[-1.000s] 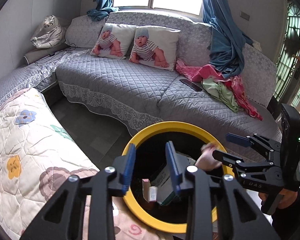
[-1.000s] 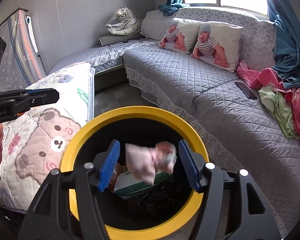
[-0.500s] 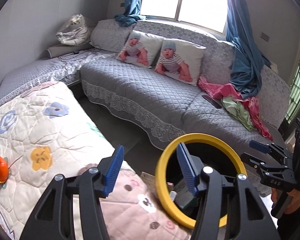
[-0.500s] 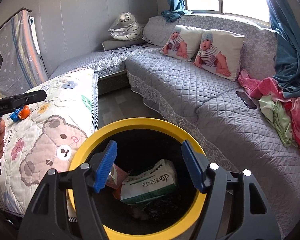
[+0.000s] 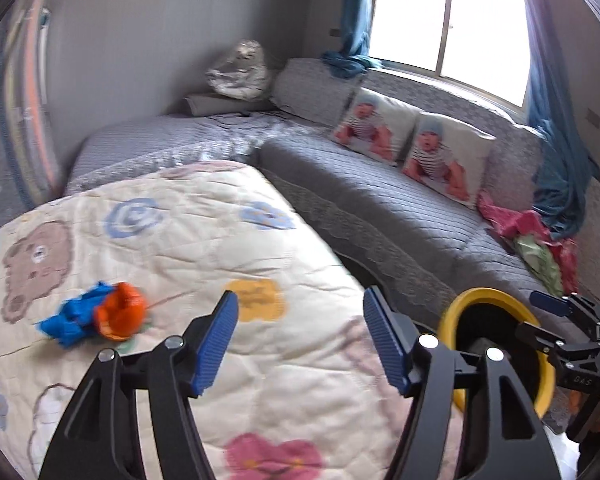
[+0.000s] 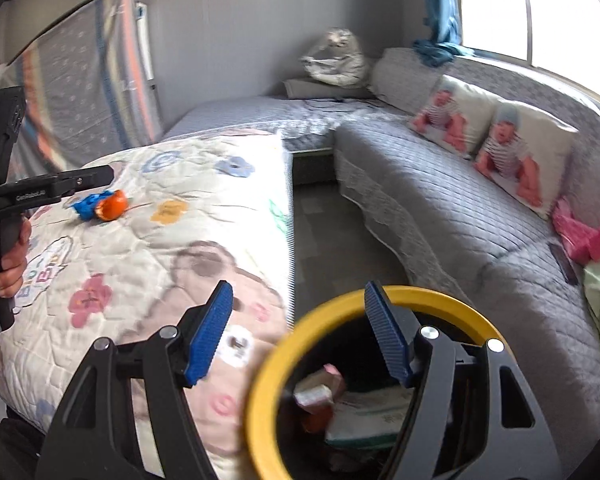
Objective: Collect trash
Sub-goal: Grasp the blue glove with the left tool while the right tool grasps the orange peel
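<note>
Crumpled trash: one orange piece (image 5: 120, 316) touching one blue piece (image 5: 74, 318), lying together on the cartoon-print quilt (image 5: 204, 240), at about 9 o'clock in the left wrist view and 10 o'clock in the right wrist view. The yellow-rimmed bin (image 6: 272, 364), one in number, stands at the quilt's edge at 6 o'clock of the right wrist view; it already holds several discarded packets, too blurred to count.

Left hand-held gripper (image 5: 296, 340): jaws have just been opening, nothing between them, blue pads apart over bare quilt, the trash well to its left. Right hand-held gripper (image 6: 298, 332): jaws spread and empty, poised above the bin's near rim.

Step in hand, as judged: transit from bin toward the remaining trash. The next move calls for swinging the left hand-held gripper toward 9 o'clock, lowering it until the pads straddle the orange piece, then closing. Soft quilt beneath may bunch between the pads.

Background: one grey sectional sofa (image 5: 380, 200), two printed cushions (image 5: 444, 160).
</note>
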A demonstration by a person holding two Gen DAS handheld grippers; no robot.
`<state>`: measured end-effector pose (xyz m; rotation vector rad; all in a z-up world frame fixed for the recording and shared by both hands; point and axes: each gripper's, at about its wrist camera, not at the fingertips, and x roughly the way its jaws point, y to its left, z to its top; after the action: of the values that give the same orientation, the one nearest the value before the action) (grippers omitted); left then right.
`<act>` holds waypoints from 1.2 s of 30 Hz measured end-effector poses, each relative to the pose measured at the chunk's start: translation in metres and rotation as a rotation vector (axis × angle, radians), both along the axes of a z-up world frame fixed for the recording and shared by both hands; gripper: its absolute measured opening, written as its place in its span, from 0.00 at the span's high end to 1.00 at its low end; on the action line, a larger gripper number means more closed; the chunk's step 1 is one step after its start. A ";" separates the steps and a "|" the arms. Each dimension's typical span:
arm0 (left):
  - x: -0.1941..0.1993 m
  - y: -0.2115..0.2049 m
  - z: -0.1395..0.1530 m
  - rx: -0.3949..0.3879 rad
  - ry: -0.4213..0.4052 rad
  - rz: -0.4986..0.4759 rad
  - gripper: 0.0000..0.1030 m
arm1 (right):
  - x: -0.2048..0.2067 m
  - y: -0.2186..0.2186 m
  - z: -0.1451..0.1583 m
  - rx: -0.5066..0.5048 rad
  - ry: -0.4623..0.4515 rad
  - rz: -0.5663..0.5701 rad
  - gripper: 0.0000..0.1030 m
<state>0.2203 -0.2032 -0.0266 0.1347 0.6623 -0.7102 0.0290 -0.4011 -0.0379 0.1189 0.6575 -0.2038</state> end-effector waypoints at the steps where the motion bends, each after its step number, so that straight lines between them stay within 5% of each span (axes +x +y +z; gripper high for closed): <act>1: 0.005 0.013 -0.001 0.003 -0.004 0.022 0.39 | 0.011 0.010 0.000 0.004 -0.001 0.029 0.37; 11: 0.059 0.144 -0.023 0.066 -0.028 0.245 0.34 | 0.112 0.100 -0.003 0.034 0.016 0.277 0.37; 17: 0.085 0.194 -0.039 0.101 -0.021 0.250 0.34 | 0.176 0.146 -0.013 0.076 0.065 0.397 0.37; 36: 0.135 0.177 -0.071 0.199 -0.003 0.015 0.34 | 0.289 0.196 -0.039 0.096 0.188 0.498 0.44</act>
<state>0.3554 -0.0260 -0.0974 0.3133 0.7299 -0.6286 0.3182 -0.2052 -0.0772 0.0250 0.8629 0.3001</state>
